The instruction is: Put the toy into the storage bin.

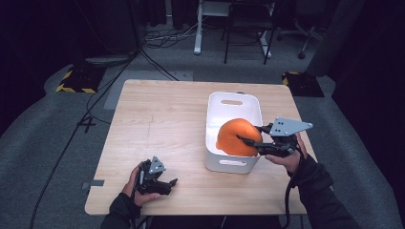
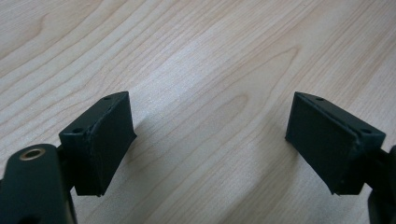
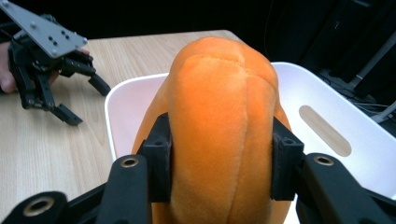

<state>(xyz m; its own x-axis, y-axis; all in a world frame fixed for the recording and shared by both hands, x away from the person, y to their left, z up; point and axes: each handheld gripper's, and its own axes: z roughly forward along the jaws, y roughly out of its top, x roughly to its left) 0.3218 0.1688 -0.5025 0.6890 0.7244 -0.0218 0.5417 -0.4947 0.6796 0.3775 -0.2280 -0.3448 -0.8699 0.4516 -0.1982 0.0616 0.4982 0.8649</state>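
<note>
Squeezing a rounded, seamed orange plush toy point(image 3: 219, 126), the right tongs point(image 3: 219, 161) clamp it; left tongs point(image 2: 210, 140) gape, apparently idle

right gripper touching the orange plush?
Touching. In the right gripper view, both fingers of the right gripper press into the sides of the orange plush, denting it.

Orange plush toy point(image 1: 237, 137); white bin point(image 1: 233, 102); pale wood-grain table point(image 1: 157, 124); black grippers, grey plate point(image 1: 288, 126)

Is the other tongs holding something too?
No, the left tongs are wide open over the bare wooden table, with nothing between them.
</note>
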